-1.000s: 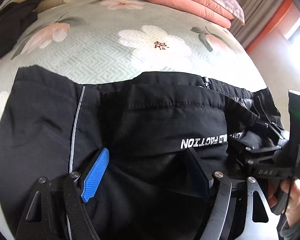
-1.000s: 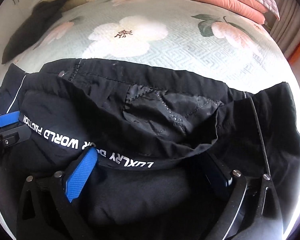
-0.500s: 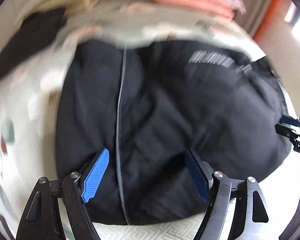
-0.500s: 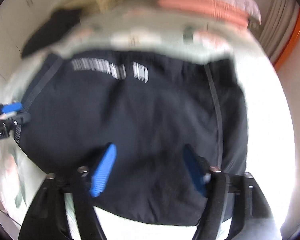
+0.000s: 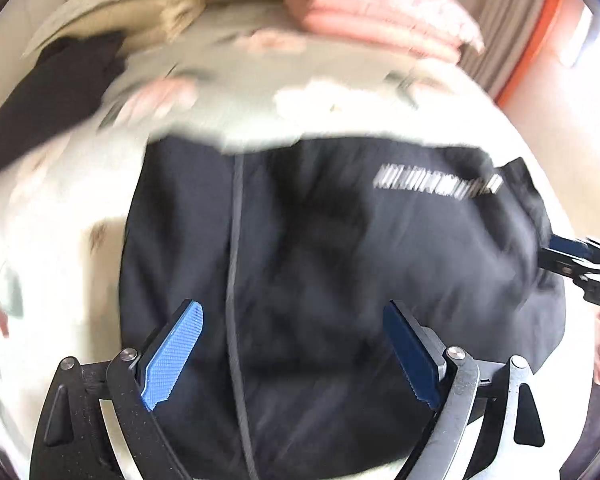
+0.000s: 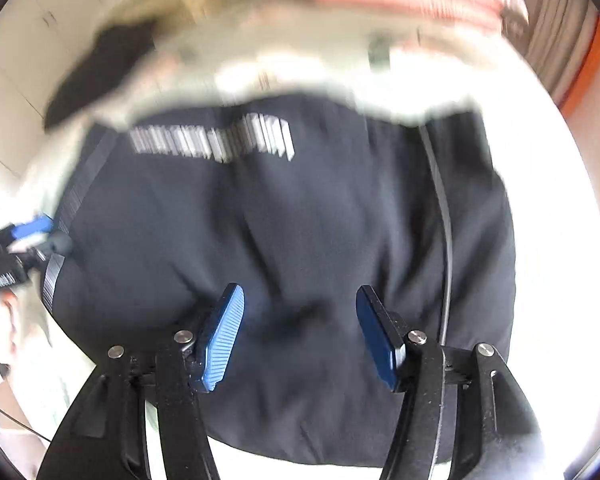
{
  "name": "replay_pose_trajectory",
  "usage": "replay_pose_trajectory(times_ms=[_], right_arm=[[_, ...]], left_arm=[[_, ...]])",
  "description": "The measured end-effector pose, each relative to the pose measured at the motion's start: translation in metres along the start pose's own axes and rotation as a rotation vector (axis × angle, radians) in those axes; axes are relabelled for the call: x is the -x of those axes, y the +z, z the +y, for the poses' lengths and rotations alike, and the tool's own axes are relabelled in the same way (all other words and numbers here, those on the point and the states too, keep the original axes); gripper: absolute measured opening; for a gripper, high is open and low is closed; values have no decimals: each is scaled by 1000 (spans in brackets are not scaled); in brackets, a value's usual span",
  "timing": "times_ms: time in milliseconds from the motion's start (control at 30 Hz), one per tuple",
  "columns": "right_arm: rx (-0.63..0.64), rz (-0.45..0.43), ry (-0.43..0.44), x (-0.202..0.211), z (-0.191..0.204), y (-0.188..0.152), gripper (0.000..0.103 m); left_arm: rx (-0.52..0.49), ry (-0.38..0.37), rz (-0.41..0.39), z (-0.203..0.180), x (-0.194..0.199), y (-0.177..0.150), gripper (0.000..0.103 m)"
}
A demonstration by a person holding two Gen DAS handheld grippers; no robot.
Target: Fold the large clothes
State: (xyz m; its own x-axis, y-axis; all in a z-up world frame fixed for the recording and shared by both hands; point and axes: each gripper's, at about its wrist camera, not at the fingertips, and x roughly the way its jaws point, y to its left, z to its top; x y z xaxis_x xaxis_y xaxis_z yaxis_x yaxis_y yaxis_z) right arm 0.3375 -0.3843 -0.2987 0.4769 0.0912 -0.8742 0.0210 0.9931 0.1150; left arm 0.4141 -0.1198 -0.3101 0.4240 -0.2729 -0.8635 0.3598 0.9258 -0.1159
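Observation:
A black garment [image 5: 340, 260] with blurred white lettering and a thin grey stripe lies bunched in a rounded heap on the floral bedspread; it fills the right wrist view [image 6: 284, 248] too. My left gripper [image 5: 292, 352] is open above its near edge, blue pads apart, holding nothing. My right gripper [image 6: 300, 332] is open above the garment, also empty. The right gripper's tip shows at the right edge of the left wrist view [image 5: 580, 264]. The left gripper's tip shows at the left edge of the right wrist view [image 6: 28, 240]. Both views are motion-blurred.
The bedspread [image 5: 260, 112] stretches behind the garment. Folded pink bedding [image 5: 372, 16] and beige bedding [image 5: 140, 4] lie at the far edge. Another dark cloth [image 5: 48, 100] lies at the far left. An orange curtain strip [image 5: 528, 36] is to the right.
Both grippers have pulled back and up from the garment, so the whole heap now shows. The garment lies folded over, its lettering now at the far side.

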Motion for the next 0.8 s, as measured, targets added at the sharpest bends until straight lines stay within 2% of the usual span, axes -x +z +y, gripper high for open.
replay_pose_trajectory(times_ms=[67,133,200,267,300,367,467,633,700,800], right_arm=[[38,-28,-33,-10,7,22,64],[20,-20,-45,-39,4,46,63],[-30,48,-31,-74,-7,62,60],[-69,145,-16,-112,-15,66,62],[-90,175,5,-128,-22,60,65],[-100,159,16,-138,-28,56,68],[-70,132,-9,-138,-27,50,70],[-49,104,10,-121,-25,43,71],[-35,86,-14,-109,-17,47,71],[-31,46,-46,-67,-19,31,73]], left_arm=[[-13,2,-13,-3,-10,24,92],[-23,6,16,-1,-32,43,92],[-13,2,112,6,-67,53,92],[63,-38,204,20,-96,59,94],[108,-75,215,30,-104,60,94],[114,-88,205,35,-111,58,96],[54,-53,173,27,-118,56,100],[38,-84,124,31,-95,44,98],[15,-36,101,29,-76,40,97],[-11,30,60,34,-35,23,97]])
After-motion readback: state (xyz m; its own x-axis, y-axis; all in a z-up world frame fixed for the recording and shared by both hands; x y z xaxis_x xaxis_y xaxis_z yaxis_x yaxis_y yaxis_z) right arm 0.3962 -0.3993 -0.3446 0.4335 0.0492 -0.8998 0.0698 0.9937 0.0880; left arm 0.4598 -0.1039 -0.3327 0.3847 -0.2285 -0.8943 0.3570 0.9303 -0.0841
